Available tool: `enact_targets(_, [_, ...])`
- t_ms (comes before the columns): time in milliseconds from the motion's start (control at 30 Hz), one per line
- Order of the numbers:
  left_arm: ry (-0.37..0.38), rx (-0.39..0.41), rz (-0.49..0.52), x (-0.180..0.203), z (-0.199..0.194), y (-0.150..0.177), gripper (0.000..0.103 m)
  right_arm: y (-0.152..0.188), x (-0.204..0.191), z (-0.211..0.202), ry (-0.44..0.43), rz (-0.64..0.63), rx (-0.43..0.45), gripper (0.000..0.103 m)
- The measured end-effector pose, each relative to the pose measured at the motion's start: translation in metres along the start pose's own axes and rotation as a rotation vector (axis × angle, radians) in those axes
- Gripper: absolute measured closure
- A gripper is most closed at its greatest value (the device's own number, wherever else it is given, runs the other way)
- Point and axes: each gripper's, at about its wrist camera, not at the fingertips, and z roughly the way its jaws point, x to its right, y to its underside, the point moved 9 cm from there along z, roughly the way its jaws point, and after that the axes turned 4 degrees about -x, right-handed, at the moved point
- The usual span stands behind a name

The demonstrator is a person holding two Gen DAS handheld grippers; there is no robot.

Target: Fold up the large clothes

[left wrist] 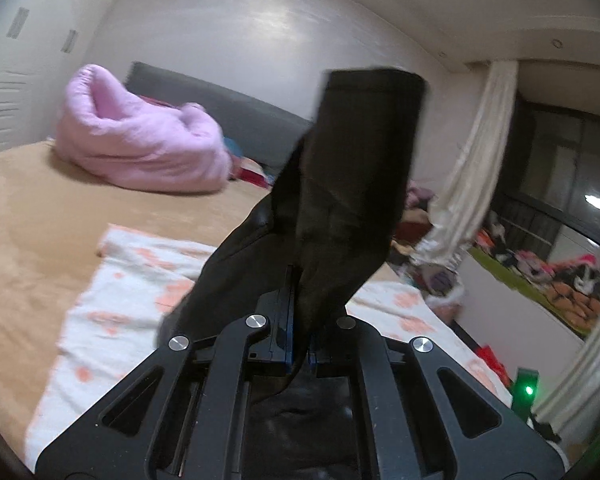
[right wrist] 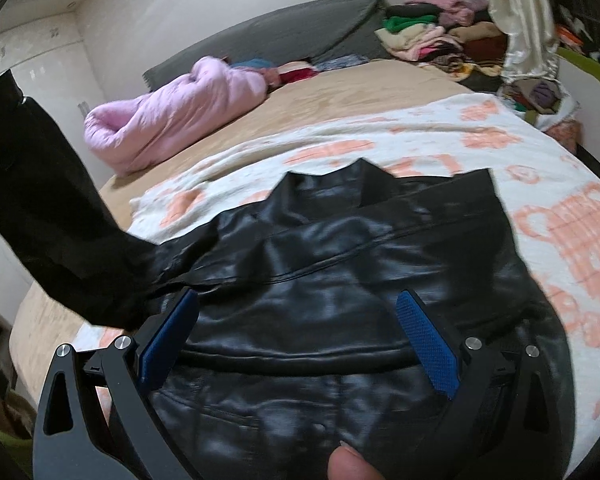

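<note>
A black leather jacket (right wrist: 340, 264) lies spread on a white blanket with peach flowers (right wrist: 540, 168) on the bed. Its left sleeve (right wrist: 60, 216) is lifted up and to the left. My left gripper (left wrist: 298, 280) is shut on that black sleeve (left wrist: 352, 168), which stands up in front of the camera and hides the fingertips. My right gripper (right wrist: 300, 304) is open and empty, its blue pads (right wrist: 428, 340) hovering just above the jacket's body. A fingertip (right wrist: 348, 460) shows at the bottom edge.
A pink quilt (right wrist: 172, 116) is bunched at the far side of the tan bedsheet (right wrist: 340, 92), before a grey headboard (right wrist: 280, 36). A pile of clothes (right wrist: 440, 36) and a white curtain (right wrist: 524, 20) stand at the far right. The floral blanket also shows in the left wrist view (left wrist: 112, 320).
</note>
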Motion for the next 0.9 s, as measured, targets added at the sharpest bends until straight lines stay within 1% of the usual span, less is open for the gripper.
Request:
enact_targets(67, [0.034,-0.022,0.009,0.011,0.007,0.006,0.103,-0.002,0.016,-0.005,0.012,0.036,0.012,0.005])
enact_targets(167, [0.101,-0.072,0.036,0.038,0.019,0.022,0.103,-0.003,0.038,-0.012,0.031,0.074,0.023,0.005])
enact_targets(233, [0.12,-0.099,0.063,0.053,0.027,0.031,0.103,-0.003,0.052,-0.016,0.049,0.097,0.031,0.005])
enact_targets(333, [0.153,-0.161,0.104,0.073,0.044,0.056,0.103,-0.003,0.076,-0.026,0.076,0.127,0.043,0.005])
enact_targets(467, [0.162,-0.236,0.163,0.09,0.065,0.086,0.103,0.0,0.102,-0.036,0.106,0.164,0.055,0.005])
enact_targets(667, [0.162,-0.352,0.2,0.09,0.095,0.129,0.103,0.006,0.132,-0.044,0.135,0.205,0.056,0.005])
enact_targets(767, [0.153,-0.41,0.247,0.092,0.107,0.155,0.103,0.008,0.139,-0.046,0.135,0.218,0.054,0.005])
enact_targets(900, [0.139,-0.471,0.307,0.093,0.118,0.179,0.101,0.01,0.14,-0.044,0.12,0.226,0.047,0.005])
